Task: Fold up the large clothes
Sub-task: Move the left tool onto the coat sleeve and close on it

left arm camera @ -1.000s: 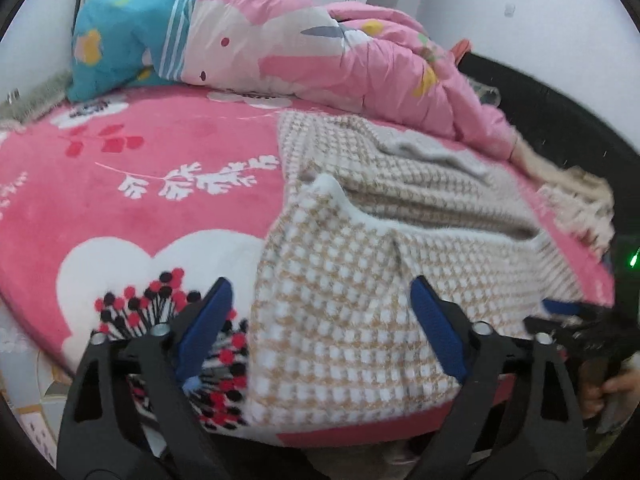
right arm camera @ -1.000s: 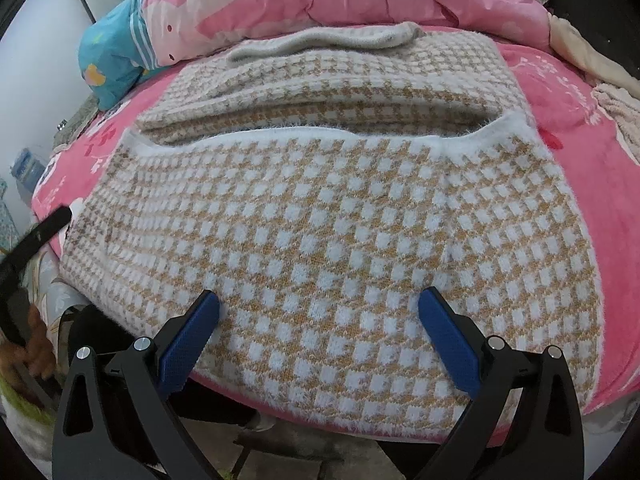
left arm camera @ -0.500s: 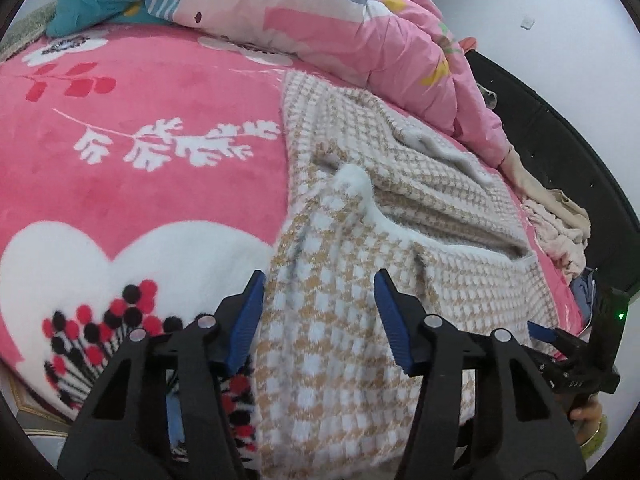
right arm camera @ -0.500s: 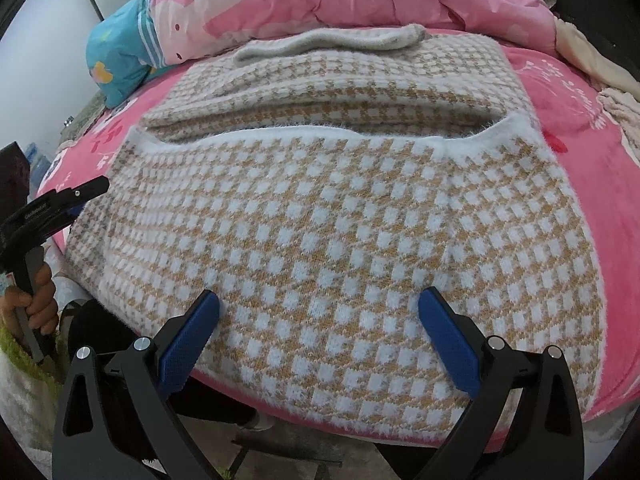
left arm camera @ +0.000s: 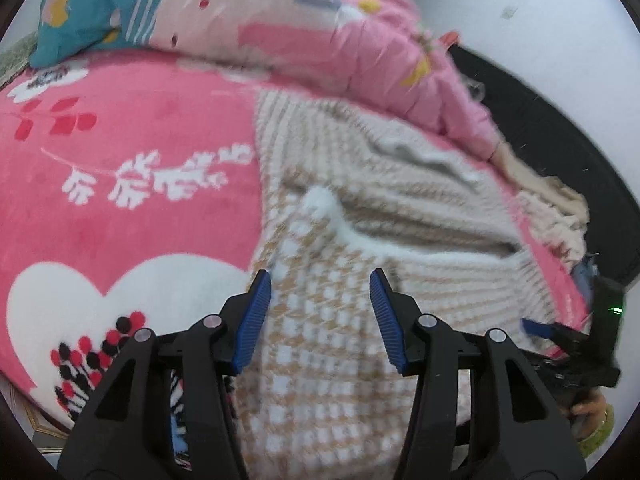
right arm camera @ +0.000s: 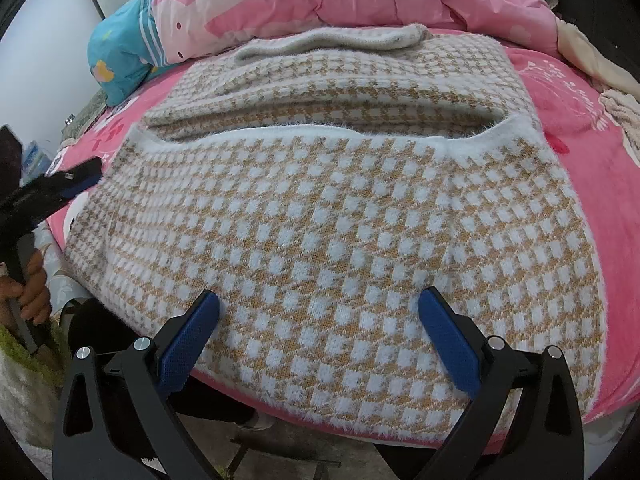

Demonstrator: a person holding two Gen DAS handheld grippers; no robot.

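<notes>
Checked sweater flat on pink blanket, hem half folded up. Left gripper half spread over left edge; right gripper wide apart at near fold. Step looks like pre-grasp. Next: pinch both near corners evenly, else fold skews.

left gripper with jaws half apart, right gripper with jaws spread wide, both gripping nothing.
</notes>
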